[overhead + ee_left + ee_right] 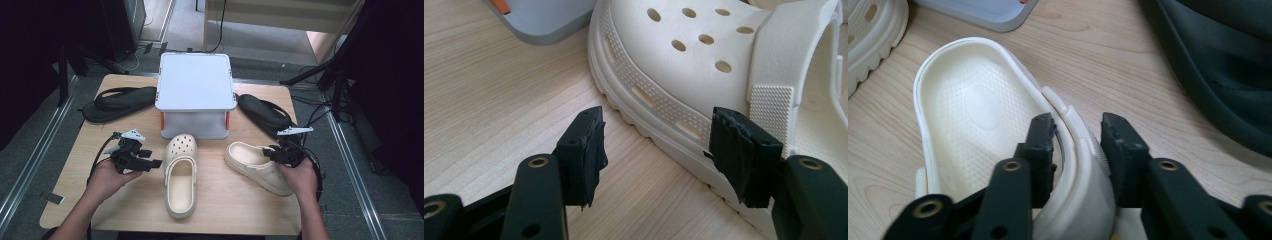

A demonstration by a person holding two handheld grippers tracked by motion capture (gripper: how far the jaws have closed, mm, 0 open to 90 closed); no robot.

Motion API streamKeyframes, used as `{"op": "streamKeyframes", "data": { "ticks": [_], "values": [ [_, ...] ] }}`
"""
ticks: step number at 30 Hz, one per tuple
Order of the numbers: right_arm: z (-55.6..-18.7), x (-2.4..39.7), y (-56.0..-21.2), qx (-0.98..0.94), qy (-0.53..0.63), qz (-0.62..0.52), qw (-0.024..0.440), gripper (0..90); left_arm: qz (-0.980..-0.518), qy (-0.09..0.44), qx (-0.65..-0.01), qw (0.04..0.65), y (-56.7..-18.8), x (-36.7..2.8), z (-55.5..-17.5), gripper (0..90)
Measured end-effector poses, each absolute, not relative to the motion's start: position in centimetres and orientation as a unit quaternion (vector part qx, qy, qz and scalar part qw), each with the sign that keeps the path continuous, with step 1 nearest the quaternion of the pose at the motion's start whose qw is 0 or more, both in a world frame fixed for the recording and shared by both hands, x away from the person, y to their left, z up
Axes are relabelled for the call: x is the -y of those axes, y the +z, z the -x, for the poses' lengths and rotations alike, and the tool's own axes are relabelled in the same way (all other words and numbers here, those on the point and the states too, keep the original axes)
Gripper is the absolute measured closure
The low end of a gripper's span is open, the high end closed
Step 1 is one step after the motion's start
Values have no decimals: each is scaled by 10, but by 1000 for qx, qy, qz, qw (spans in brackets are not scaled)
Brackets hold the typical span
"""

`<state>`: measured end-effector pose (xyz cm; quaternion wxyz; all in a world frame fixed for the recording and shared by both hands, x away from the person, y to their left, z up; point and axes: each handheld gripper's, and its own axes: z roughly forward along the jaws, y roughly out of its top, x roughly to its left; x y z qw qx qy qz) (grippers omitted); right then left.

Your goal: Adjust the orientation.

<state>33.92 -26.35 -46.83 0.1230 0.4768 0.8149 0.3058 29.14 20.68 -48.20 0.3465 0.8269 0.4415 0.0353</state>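
here, on the light wooden table (230,200), two cream perforated foam clogs lie in front of a white-lidded grey storage box (195,95). the left cream foam clog (180,172) points toe-first toward the box, its toe close to the box's front wall. the right cream foam clog (257,165) lies at an angle, toe toward the middle of the table.

the right gripper (1078,132) sits at the heel end of the right clog (978,110): one black jaw is inside the shoe's opening, the other outside, with the cream heel strap (1080,150) and rim between them. the jaws stand partly open, and the strap does not look squeezed; whether the pads press on it i cannot tell.

the left gripper (656,145) rests low over the table beside the left clog (704,65), jaws wide apart with nothing held; one pad is close against the ribbed sole edge.

two black rubber flip-flops lie either side of the box, one at the left (117,102), one at the right (265,115).
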Motion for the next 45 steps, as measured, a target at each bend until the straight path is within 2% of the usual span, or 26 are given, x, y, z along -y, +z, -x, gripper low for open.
{"op": "streamKeyframes", "data": {
  "ticks": [4, 15, 20, 28, 36, 43, 44, 45],
  "values": [
    [-340, 261, -463, -823, 300, -465, 127, 761, -825, 37, -443, 349, -481, -210, -290, 399],
    [-333, 265, -439, -822, 354, -432, 108, 772, -823, 40, -445, 350, -481, -210, -289, 402],
    [-328, 247, -435, -852, 347, -379, 103, 771, -824, 41, -442, 351, -480, -209, -289, 403],
    [-327, 209, -443, -901, 317, -289, 63, 766, -827, 38, -438, 351, -480, -207, -289, 403],
    [-330, 190, -456, -915, 297, -269, 46, 751, -826, 40, -439, 353, -480, -208, -288, 403],
    [-334, 188, -463, -904, 323, -278, 35, 681, -825, 40, -439, 354, -480, -209, -288, 402],
    [-334, 188, -464, -898, 335, -284, 38, 582, -825, 40, -438, 355, -480, -209, -288, 402],
    [-334, 188, -463, -895, 338, -288, 38, 552, -825, 39, -438, 355, -479, -209, -288, 401]
  ]
}}
